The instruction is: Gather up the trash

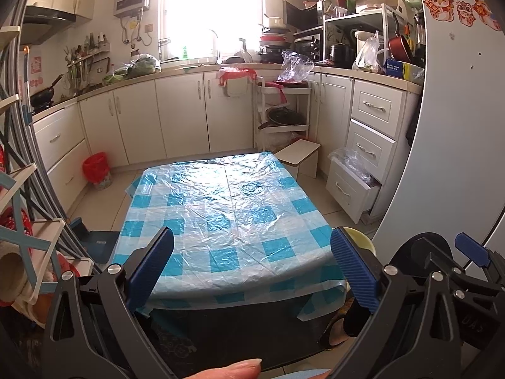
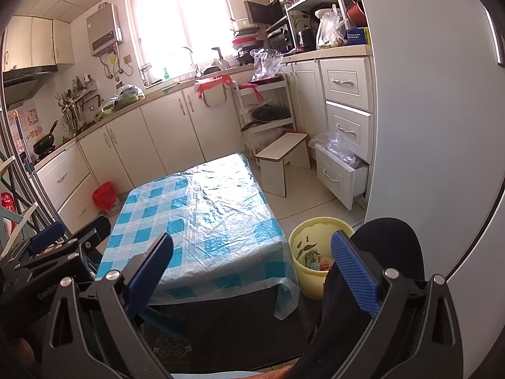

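Observation:
A low table (image 1: 221, 208) with a blue-and-white checked plastic cover stands in front of me; it also shows in the right wrist view (image 2: 202, 221). I see nothing lying on the cover. A pale yellow bin (image 2: 315, 237) holding wrappers stands on the floor at the table's right corner; only its rim (image 1: 359, 237) shows in the left wrist view. My left gripper (image 1: 252, 262) is open and empty, held above the table's near edge. My right gripper (image 2: 252, 265) is open and empty, also over the near edge, left of the bin.
A red-lined small bin (image 1: 96, 170) stands on the floor by the left cabinets. A small white stool (image 2: 281, 158) and an open drawer with plastic bags (image 2: 341, 164) are beyond the table on the right. A white fridge (image 2: 426, 110) fills the right side.

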Demonstrator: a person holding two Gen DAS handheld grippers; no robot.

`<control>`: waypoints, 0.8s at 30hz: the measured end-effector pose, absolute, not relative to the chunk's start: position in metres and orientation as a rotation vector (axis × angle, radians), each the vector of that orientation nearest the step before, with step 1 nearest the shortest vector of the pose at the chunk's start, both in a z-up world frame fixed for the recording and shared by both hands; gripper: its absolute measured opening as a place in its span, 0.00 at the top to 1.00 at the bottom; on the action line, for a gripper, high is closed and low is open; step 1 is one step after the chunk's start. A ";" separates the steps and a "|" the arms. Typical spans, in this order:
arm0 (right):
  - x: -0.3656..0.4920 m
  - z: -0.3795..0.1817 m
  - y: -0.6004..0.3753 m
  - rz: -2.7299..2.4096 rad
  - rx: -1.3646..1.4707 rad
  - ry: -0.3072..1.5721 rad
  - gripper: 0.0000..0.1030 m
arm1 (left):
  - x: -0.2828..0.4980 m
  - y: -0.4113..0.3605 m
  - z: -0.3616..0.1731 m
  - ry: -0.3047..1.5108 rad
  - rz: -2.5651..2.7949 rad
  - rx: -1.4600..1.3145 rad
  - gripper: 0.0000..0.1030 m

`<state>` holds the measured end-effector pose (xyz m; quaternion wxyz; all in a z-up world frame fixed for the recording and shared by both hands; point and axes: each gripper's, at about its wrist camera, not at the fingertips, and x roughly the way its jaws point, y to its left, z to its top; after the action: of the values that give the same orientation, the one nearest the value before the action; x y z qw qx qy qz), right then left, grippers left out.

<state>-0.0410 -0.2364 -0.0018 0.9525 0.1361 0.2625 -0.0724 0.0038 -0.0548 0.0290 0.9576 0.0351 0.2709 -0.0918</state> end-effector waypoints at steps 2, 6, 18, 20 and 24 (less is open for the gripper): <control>-0.041 -0.002 -0.237 -0.147 0.277 0.535 0.07 | 0.004 -0.055 0.029 0.548 -0.185 0.072 0.07; -0.041 -0.001 -0.237 -0.147 0.276 0.532 0.07 | 0.003 -0.055 0.030 0.545 -0.182 0.072 0.07; -0.041 0.002 -0.236 -0.149 0.271 0.528 0.07 | 0.002 -0.055 0.031 0.543 -0.173 0.073 0.07; -0.041 0.002 -0.236 -0.149 0.271 0.528 0.07 | 0.002 -0.055 0.031 0.544 -0.173 0.072 0.07; -0.041 0.001 -0.237 -0.150 0.272 0.526 0.07 | 0.002 -0.055 0.031 0.543 -0.174 0.073 0.07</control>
<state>-0.0407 -0.2367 0.0014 0.9537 0.1337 0.2590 -0.0738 0.0023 -0.0550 0.0309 0.9590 0.0360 0.2678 -0.0856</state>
